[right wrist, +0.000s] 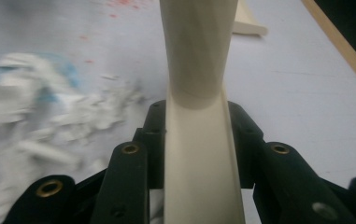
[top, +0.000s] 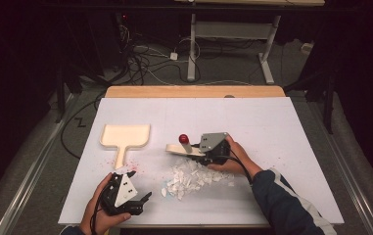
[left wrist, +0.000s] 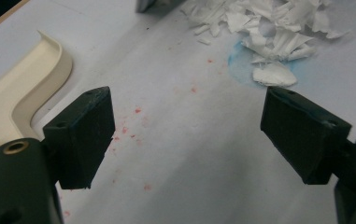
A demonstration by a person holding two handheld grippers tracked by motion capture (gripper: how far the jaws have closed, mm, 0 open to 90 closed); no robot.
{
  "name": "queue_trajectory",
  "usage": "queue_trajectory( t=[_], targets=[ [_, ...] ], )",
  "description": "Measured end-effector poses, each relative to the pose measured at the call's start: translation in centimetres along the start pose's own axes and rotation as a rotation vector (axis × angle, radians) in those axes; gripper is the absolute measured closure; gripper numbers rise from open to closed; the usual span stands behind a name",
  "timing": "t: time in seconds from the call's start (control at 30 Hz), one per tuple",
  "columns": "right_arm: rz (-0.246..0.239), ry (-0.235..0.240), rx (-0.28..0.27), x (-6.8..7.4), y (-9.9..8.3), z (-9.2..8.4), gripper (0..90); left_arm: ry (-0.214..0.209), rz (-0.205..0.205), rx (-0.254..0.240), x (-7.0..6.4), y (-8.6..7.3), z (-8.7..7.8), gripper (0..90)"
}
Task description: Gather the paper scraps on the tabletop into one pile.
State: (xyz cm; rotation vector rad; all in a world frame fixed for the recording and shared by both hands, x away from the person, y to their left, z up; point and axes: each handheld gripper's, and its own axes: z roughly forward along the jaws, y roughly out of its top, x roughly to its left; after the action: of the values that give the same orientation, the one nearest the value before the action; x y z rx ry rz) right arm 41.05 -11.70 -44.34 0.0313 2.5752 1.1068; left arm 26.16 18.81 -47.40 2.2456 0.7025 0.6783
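A cream hand tool (top: 176, 148) with a red knob (top: 183, 138) is clamped by its handle (right wrist: 199, 154) in my right gripper (top: 196, 154) (right wrist: 198, 112), just above a pile of white paper scraps (top: 194, 176) (right wrist: 49, 116). A cream dustpan (top: 125, 136) (left wrist: 19, 91) lies flat to the left, handle toward the person. My left gripper (top: 141, 186) (left wrist: 185, 112) hovers open near the front edge, below the dustpan's handle and left of the scraps (left wrist: 269, 28), with nothing between its fingers.
The white board (top: 272, 127) covers a wooden table (top: 194, 91). Red specks (left wrist: 138, 111) and a blue stain (left wrist: 238, 60) mark the board near the scraps. Beyond the table are floor cables (top: 145, 63) and a desk frame (top: 233, 34).
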Motion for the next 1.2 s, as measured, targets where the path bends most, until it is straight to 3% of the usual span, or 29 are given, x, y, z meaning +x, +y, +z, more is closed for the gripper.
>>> queue_trajectory(
  t=[0.1, 0.2, 0.33, 0.37, 0.43, 0.47, 0.53, 0.57, 0.6, 0.67, 0.77, 0.8, 0.83, 0.97, 1.0, 1.03, 1.1, 1.2],
  targets=[
    [-0.007, 0.057, -0.038, 1.1, -0.5, -2.1, 67.7, 0.001, -0.003, -0.005, -0.1, 0.0, 0.0, 16.9],
    [-0.019, 0.063, -0.048, 1.7, -0.6, -3.0, 67.9, 0.002, -0.002, -0.004, 0.0, 0.0, -0.1, 17.0],
    [-0.007, 0.017, -0.072, 2.1, -0.7, -4.6, 68.0, 0.001, 0.000, 0.001, -0.1, 0.1, 0.0, 16.9],
    [0.023, -0.025, -0.087, 1.9, -0.8, -5.4, 68.0, 0.000, 0.005, 0.003, -0.2, 0.2, 0.1, 17.0],
    [0.032, -0.042, -0.093, 1.8, -0.8, -5.9, 68.0, 0.001, 0.005, 0.002, -0.2, 0.2, 0.1, 17.0],
    [0.067, -0.119, -0.086, 1.6, -0.9, -6.7, 68.0, 0.002, 0.005, 0.003, -0.2, 0.2, 0.1, 17.0],
    [0.114, -0.182, -0.063, 1.4, -1.1, -7.8, 68.0, 0.003, 0.006, 0.004, -0.2, 0.2, 0.1, 16.9],
    [0.114, -0.182, -0.063, 1.4, -1.1, -7.8, 68.0, 0.004, 0.007, 0.005, -0.3, 0.2, 0.1, 16.9],
    [0.177, -0.234, -0.042, 1.3, -1.4, -8.8, 68.0, 0.006, 0.008, 0.004, -0.3, 0.2, 0.1, 16.9],
    [0.194, -0.249, -0.030, 1.4, -1.6, -9.2, 68.0, 0.005, 0.008, 0.004, -0.3, 0.2, 0.0, 16.9],
    [0.264, -0.323, 0.035, 2.3, -2.5, -10.7, 67.9, 0.005, 0.012, 0.007, -0.3, 0.2, 0.0, 17.0],
    [0.264, -0.323, 0.035, 2.3, -2.5, -10.7, 67.9, 0.005, 0.012, 0.007, -0.3, 0.2, 0.0, 16.9],
    [0.325, -0.365, 0.057, 2.8, -3.1, -11.4, 67.9, 0.005, 0.016, 0.005, -0.3, 0.2, 0.0, 16.9],
    [0.413, -0.427, 0.081, 3.9, -4.2, -12.1, 68.0, 0.005, 0.018, 0.004, -0.3, 0.3, 0.0, 16.9],
    [0.413, -0.427, 0.081, 3.9, -4.2, -12.1, 68.0, 0.005, 0.016, 0.002, -0.4, 0.3, 0.0, 16.9],
    [0.452, -0.461, 0.093, 4.7, -4.6, -12.4, 68.0, 0.004, 0.017, 0.000, -0.4, 0.3, 0.0, 16.9],
    [0.483, -0.497, 0.113, 5.6, -4.9, -12.3, 68.1, 0.000, 0.020, 0.001, -0.4, 0.3, 0.0, 16.9],
    [0.524, -0.484, 0.128, 6.4, -5.1, -11.7, 68.1, -0.007, 0.027, -0.001, -0.5, 0.4, 0.0, 16.9]
  ],
)
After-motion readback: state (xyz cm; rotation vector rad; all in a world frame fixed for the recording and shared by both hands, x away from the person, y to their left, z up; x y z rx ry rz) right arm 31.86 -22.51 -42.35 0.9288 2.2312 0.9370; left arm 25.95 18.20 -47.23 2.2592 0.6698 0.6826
